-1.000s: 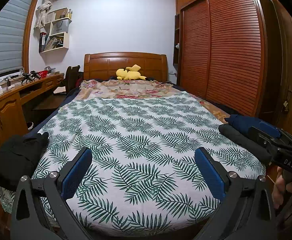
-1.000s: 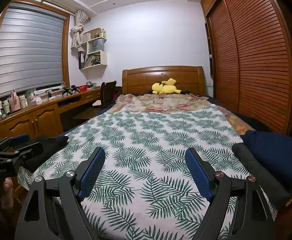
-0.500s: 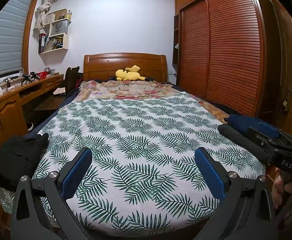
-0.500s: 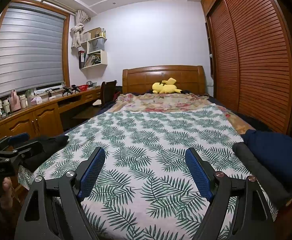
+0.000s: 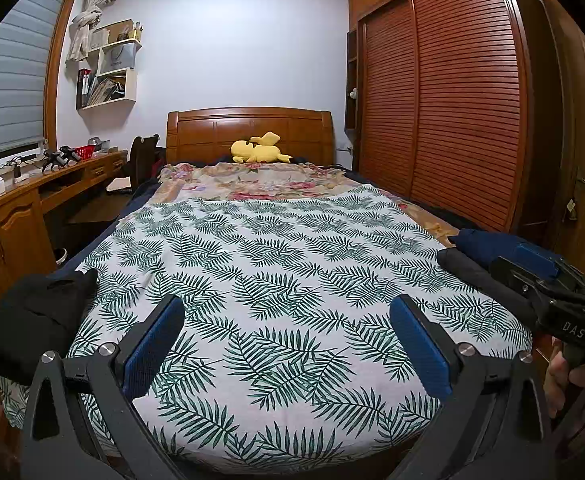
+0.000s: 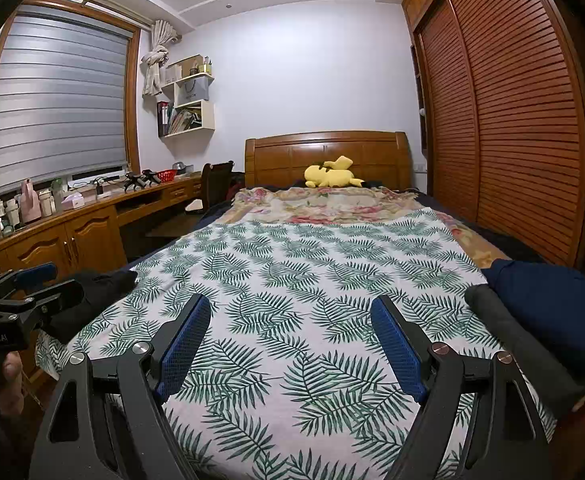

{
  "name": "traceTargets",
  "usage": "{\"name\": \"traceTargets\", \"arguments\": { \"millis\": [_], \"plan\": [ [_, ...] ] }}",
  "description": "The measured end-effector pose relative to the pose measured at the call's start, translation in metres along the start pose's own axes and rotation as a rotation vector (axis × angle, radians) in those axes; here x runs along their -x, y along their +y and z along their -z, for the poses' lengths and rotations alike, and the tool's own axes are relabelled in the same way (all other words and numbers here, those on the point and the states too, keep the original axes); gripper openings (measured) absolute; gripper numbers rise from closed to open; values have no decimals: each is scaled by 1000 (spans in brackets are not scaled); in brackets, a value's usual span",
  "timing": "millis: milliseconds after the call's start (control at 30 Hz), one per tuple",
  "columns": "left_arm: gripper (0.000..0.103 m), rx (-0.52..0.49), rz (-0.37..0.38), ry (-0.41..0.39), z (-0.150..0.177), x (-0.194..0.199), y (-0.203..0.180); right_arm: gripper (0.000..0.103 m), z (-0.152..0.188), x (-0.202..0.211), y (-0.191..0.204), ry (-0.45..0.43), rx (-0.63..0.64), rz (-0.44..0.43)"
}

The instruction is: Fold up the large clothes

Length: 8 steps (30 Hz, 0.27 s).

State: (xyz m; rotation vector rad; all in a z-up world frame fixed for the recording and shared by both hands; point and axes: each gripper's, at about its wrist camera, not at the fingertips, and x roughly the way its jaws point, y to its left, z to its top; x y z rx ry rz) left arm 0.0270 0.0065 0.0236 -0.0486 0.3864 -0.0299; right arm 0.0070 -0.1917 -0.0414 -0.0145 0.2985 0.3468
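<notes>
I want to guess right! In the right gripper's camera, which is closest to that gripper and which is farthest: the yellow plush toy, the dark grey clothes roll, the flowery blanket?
From the right gripper:
1. Dark grey clothes roll, right bed edge.
2. Flowery blanket, up the bed.
3. Yellow plush toy, by the headboard.

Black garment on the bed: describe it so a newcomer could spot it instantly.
Start at the bed with the palm-leaf cover. Go to its near left corner, on the desk side; the black garment lies there in a crumpled heap, hanging over the edge. The dark blue garment and grey roll sit neatly at the opposite right corner.
</notes>
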Motion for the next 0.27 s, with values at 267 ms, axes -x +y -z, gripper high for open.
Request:
{"name": "traceTargets", "arguments": {
  "millis": [267],
  "plan": [
    [102, 1, 2, -1, 0, 0, 0, 84, 0, 0, -1, -1, 0, 0]
  ]
}}
